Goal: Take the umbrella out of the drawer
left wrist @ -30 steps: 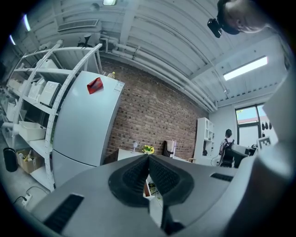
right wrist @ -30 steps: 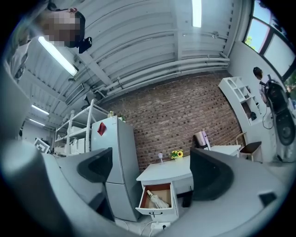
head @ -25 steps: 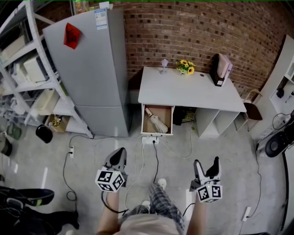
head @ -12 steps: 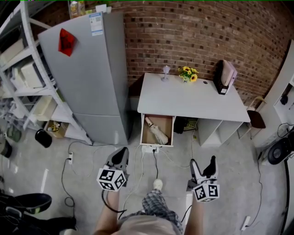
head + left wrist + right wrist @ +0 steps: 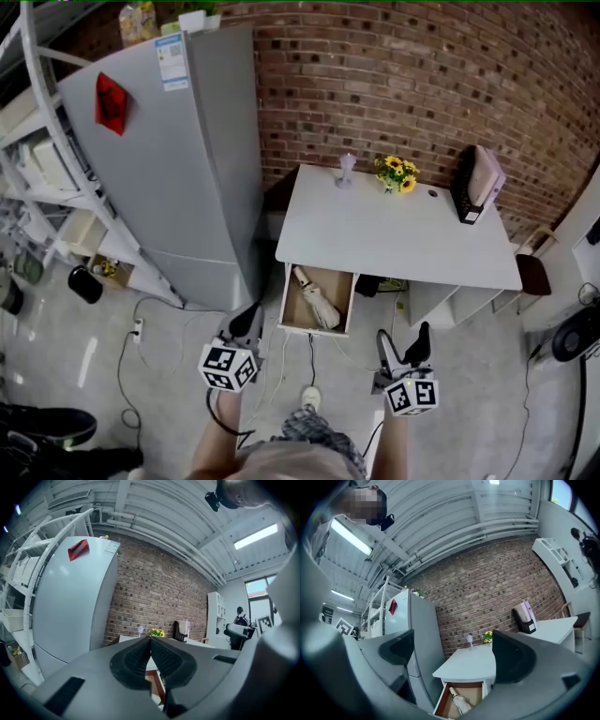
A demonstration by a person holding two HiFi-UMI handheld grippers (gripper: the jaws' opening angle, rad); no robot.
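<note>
A folded beige umbrella lies in the open wooden drawer under the left end of the white desk. The right gripper view also shows the umbrella in the drawer. My left gripper is shut with nothing in it, just left of the drawer front and nearer me. Its pads meet in the left gripper view. My right gripper is open and empty, to the right of the drawer and short of the desk.
A grey fridge stands left of the desk against the brick wall. On the desk are a small glass vase, yellow flowers and a dark holder. Cables lie on the floor. Metal shelving fills the far left.
The view has moved closer to the desk and drawer. Both grippers have come forward toward the drawer front, with the left staying shut and the right staying open.
</note>
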